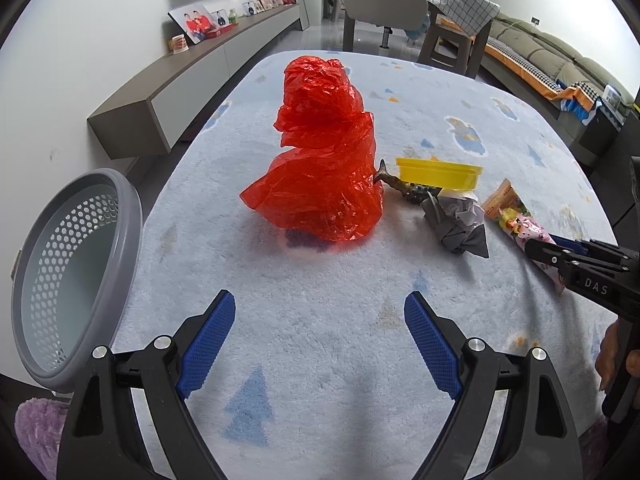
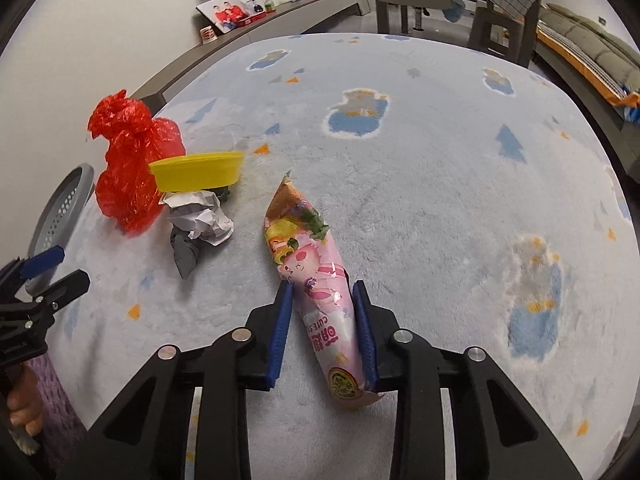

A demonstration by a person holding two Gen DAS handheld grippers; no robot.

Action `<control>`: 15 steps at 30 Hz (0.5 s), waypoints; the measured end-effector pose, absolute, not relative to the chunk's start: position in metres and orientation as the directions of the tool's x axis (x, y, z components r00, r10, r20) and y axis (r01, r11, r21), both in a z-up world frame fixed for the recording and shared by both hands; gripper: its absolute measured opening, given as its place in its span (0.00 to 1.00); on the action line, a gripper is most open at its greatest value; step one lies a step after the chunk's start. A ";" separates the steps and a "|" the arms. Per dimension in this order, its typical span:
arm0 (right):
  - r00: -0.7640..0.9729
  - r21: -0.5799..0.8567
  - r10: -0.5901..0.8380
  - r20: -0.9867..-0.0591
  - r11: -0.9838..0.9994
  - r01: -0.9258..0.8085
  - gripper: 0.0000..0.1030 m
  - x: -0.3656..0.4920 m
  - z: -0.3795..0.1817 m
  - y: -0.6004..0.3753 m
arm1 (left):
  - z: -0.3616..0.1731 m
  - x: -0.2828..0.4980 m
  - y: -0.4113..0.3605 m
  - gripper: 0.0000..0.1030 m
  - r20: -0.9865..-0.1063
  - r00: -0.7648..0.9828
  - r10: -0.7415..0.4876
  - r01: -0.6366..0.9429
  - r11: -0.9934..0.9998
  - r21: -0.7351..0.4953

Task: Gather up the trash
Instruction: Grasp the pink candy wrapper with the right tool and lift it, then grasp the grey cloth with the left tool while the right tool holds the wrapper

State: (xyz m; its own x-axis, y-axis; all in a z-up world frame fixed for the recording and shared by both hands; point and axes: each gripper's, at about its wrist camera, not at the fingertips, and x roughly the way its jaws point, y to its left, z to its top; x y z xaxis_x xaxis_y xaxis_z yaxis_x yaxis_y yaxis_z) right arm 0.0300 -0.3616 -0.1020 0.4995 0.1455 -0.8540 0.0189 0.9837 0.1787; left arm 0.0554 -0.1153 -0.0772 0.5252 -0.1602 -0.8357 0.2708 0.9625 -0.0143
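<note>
Rug, right gripper gripping snack packet

The left gripper is hovering with jaws spread wide and nothing between them; the right gripper is pinching its blue pads closed, angling downward.

Fluffy matt pile on the rug; thin, glossy, crinkled red plastic bag; shiny printed snack wrapper; crumpled matt paper; smooth perforated plastic basket
</note>
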 end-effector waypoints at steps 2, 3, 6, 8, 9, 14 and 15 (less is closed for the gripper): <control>0.506 0.213 0.161 -0.847 0.976 0.048 0.24 0.025 -0.101 -0.365 | -0.077 0.055 -0.118 0.82 -0.835 0.526 -0.164 0.273 0.962 -0.017; 0.512 0.230 0.167 -0.842 0.971 0.061 0.24 0.022 -0.100 -0.366 | -0.077 0.056 -0.119 0.82 -0.834 0.526 -0.169 0.276 0.961 -0.021; 0.525 0.281 0.194 -0.828 0.956 0.089 0.23 0.014 -0.099 -0.370 | -0.077 0.056 -0.126 0.82 -0.830 0.528 -0.180 0.286 0.958 -0.026; 0.537 0.320 0.215 -0.816 0.941 0.109 0.23 0.007 -0.098 -0.372 | -0.077 0.057 -0.132 0.82 -0.829 0.526 -0.189 0.296 0.955 -0.029; 0.544 0.334 0.221 -0.810 0.935 0.117 0.23 0.004 -0.097 -0.374 | -0.078 0.058 -0.137 0.82 -0.829 0.524 -0.193 0.302 0.953 -0.031; 0.581 0.349 0.196 -0.790 0.923 0.163 0.23 -0.011 -0.090 -0.381 | -0.081 0.059 -0.157 0.82 -0.830 0.511 -0.223 0.333 0.942 -0.048; 0.587 0.345 0.185 -0.788 0.923 0.172 0.23 -0.013 -0.088 -0.382 | -0.082 0.060 -0.161 0.82 -0.830 0.509 -0.228 0.338 0.940 -0.051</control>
State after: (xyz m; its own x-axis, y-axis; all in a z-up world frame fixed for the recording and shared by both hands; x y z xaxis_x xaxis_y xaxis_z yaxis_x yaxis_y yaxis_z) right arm -0.0133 -0.3824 -0.0883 0.5871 0.1853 -0.7880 0.1720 0.9227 0.3451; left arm 0.0597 -0.1608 -0.0822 0.5085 -0.2278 -0.8304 0.3376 0.9399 -0.0512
